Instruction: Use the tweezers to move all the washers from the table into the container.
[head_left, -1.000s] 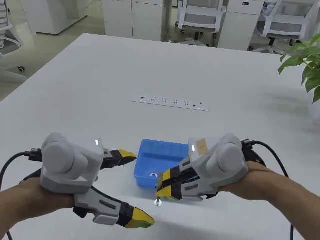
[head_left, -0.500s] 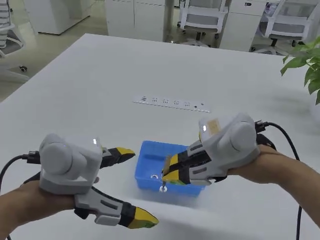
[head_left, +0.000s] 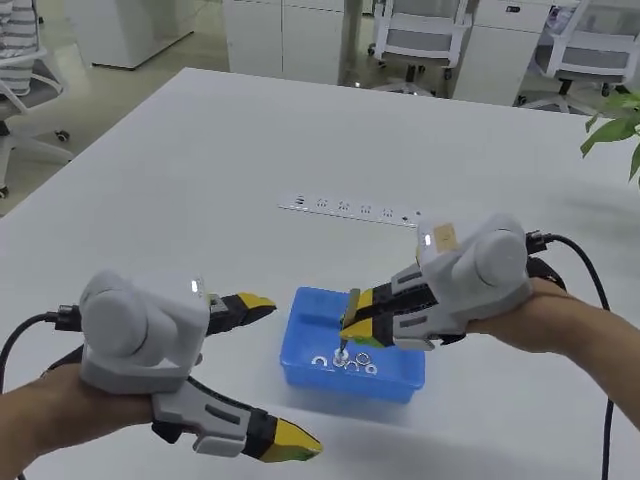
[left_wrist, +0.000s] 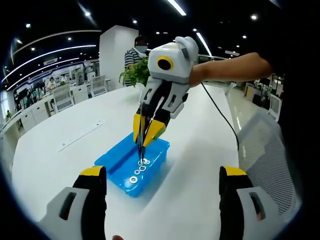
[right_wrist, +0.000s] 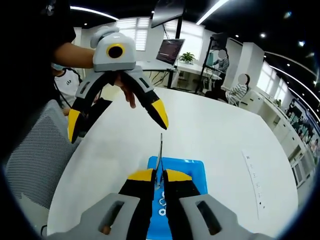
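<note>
Fingers (right_wrist: 142, 176) of the right gripper (head_left: 352, 328): closed together, clamped on the tweezers (left_wrist: 140, 145) partway along their length. The blades project ahead of the yellow tips and point steeply down. This grip puts the squeeze on the blades and leaves the fine points free to reach low without the bulky fingers touching anything.

Tweezer points: inside the blue container (head_left: 300, 300), right down among the washers (head_left: 350, 362), which lie in a small cluster on the container floor toward the near wall. Too small to tell whether one washer is pinched in the points or lies loose beside them. Judged step: drop-off, points held low so that a released washer lands flat and does not bounce out.

Left gripper (head_left: 272, 372): fingers wide apart, holding nothing, hovering above the tabletop (head_left: 200, 180) just beside the container's left wall. Probably on standby, near enough to steady the container if it slides.

Container: flat on the white tabletop, close to the person. A power strip (head_left: 348, 209) lies further back, well apart. How many washers are left on the tabletop cannot be told.
</note>
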